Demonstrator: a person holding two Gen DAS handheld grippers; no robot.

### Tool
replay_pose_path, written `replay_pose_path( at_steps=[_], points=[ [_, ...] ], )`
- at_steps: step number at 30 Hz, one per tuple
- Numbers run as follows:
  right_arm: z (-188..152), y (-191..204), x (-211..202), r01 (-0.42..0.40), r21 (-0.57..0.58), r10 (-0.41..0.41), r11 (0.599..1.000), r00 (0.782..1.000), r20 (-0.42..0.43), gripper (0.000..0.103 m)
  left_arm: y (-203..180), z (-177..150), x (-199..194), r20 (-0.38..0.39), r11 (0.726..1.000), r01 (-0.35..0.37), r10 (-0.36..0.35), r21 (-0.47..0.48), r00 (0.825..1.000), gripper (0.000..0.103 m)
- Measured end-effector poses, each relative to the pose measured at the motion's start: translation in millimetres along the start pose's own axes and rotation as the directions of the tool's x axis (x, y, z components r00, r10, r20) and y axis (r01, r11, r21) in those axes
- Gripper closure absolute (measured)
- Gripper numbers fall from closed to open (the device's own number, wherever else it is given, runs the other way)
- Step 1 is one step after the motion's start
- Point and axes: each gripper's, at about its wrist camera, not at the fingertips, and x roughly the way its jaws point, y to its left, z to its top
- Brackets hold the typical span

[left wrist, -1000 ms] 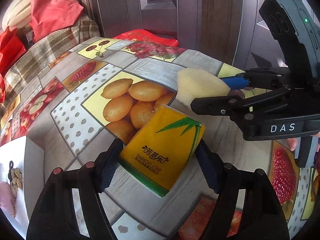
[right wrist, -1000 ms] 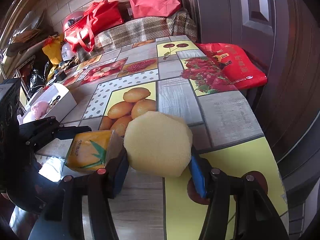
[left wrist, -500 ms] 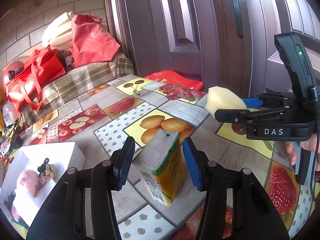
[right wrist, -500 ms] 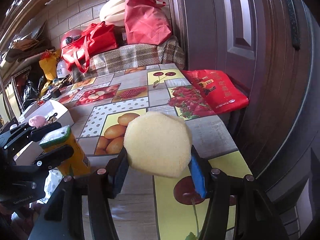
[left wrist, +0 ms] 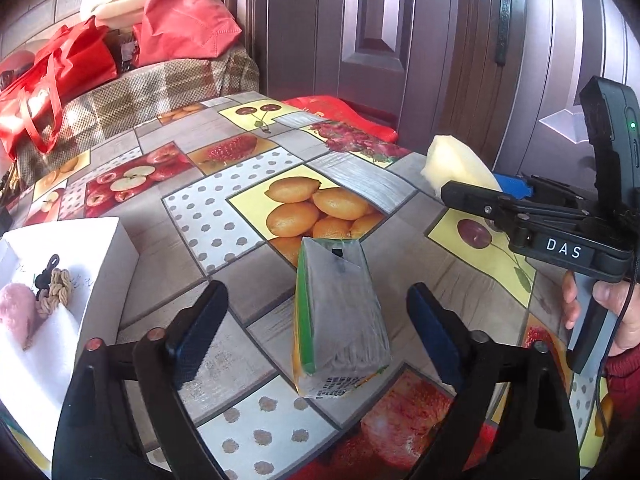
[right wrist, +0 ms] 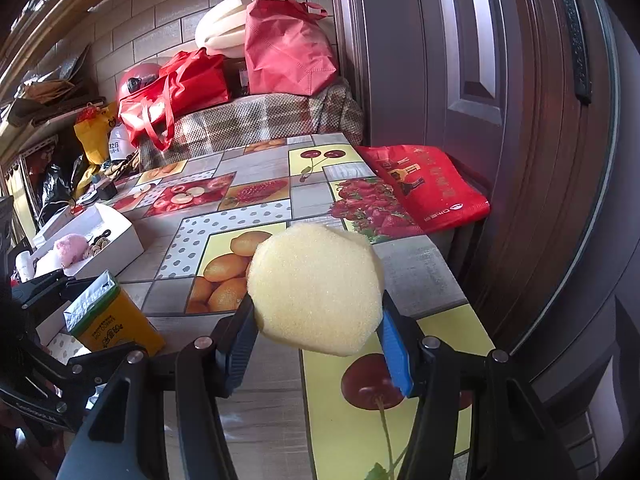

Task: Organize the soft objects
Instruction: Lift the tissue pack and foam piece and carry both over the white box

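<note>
Nearby, white box flanks upright tissue pack.

Black grippers, blue pads, white "DAS" marking, red sleeve

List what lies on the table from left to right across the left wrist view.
White box holding a pink plush → yellow tissue pack standing between the left claw's opening jaws, untouched → yellow sponge held above the table in the right claw.

fruit-print tablecloth, red bags, plaid cover, dark wooden door
</note>
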Motion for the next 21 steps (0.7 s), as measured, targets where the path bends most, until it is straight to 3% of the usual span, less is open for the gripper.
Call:
replay_pose_path(
  at_steps=[1,3,7,13,16,21],
  points=[
    [-0.5,-0.4,-0.8,-0.001,0.001,0.001,1.0,1.0,0.003,0.046,-0.8,0.2,2.7,-0.013,1.0,-0.01,0.01,0.005,1.0,0.081],
    [-1.2,-0.8,-2.2,0.0,0.003,0.0,1.0,1.0,0.009,0.046,-2.9,-1.0,-0.8,0.006,1.0,-0.01,0.01,0.019,1.0,0.081],
    [-3.1,-3.9,-10.7,0.013,0.014,-0.014,1.0,0.999,0.049,0.046,-3.7,-6.6,-27.2,0.145,0.998,-0.057,0.053,0.017,0.988,0.081],
    [-6.7,2.4,-34.2,0.066,-0.005,-0.064,0.998,0.982,0.177,0.046,1.3,-24.6,-74.1,0.345,0.989,-0.131,0.147,-0.069,0.927,0.081],
    [-10.7,16.2,-46.2,0.117,-0.049,-0.101,0.992,0.963,0.248,0.046,2.0,-32.2,-88.0,0.375,0.987,-0.141,0.162,-0.083,0.913,0.081],
    [-14.5,33.1,-51.5,0.103,-0.064,-0.083,0.993,0.962,0.26,0.046,5.0,-41.3,-100.8,0.381,0.986,-0.141,0.165,-0.091,0.91,0.081]
  ],
)
